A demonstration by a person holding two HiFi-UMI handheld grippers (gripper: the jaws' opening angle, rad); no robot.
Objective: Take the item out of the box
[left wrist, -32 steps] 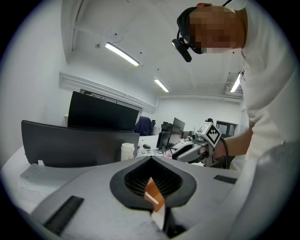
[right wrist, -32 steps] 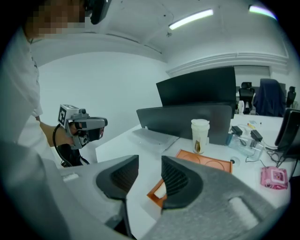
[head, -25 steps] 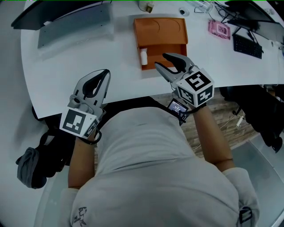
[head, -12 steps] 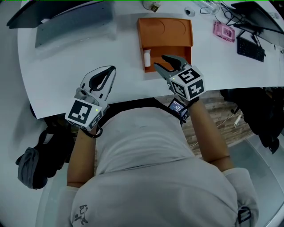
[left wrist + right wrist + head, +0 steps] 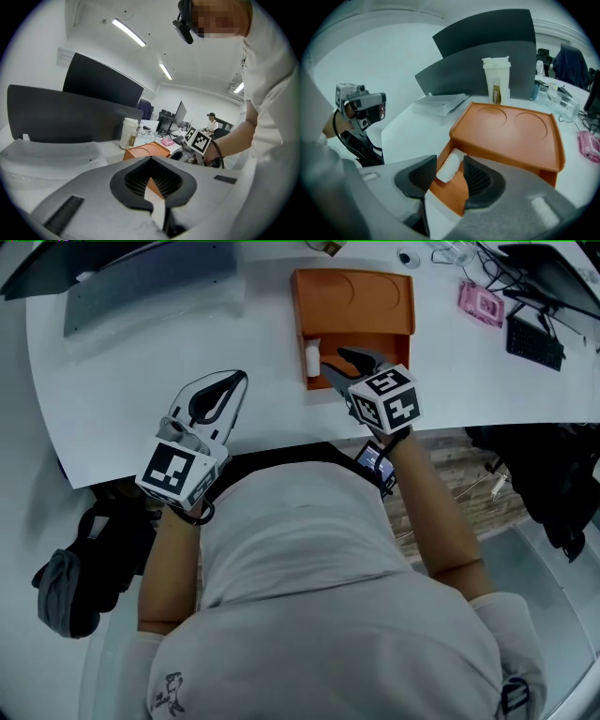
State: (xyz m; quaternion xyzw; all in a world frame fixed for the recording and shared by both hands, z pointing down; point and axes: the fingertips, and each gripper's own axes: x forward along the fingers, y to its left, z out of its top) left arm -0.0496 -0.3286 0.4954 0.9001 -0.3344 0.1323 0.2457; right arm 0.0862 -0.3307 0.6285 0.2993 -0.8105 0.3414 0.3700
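An orange box (image 5: 354, 298) stands on the white table (image 5: 122, 399), its near compartment open. A small white item (image 5: 313, 359) lies at the left side of that compartment. My right gripper (image 5: 336, 363) hovers at the compartment's front, jaws opening. In the right gripper view the white item (image 5: 453, 158) shows in the gap of the right gripper (image 5: 449, 165), just beyond the pads and untouched; the orange box (image 5: 511, 126) fills the middle. My left gripper (image 5: 236, 379) rests over bare table left of the box, shut and empty. The left gripper (image 5: 151, 159) points toward the orange box (image 5: 147, 151).
A paper cup (image 5: 496, 79) stands behind the box. A pink object (image 5: 482, 302) and a keyboard (image 5: 534, 338) lie at the far right, and a grey folder (image 5: 150, 273) at the far left. The table's front edge runs just below both grippers. A dark bag (image 5: 84, 568) lies on the floor.
My right gripper has moved forward to the box's open compartment, and its jaws now frame the white item. The left gripper has shifted slightly forward.
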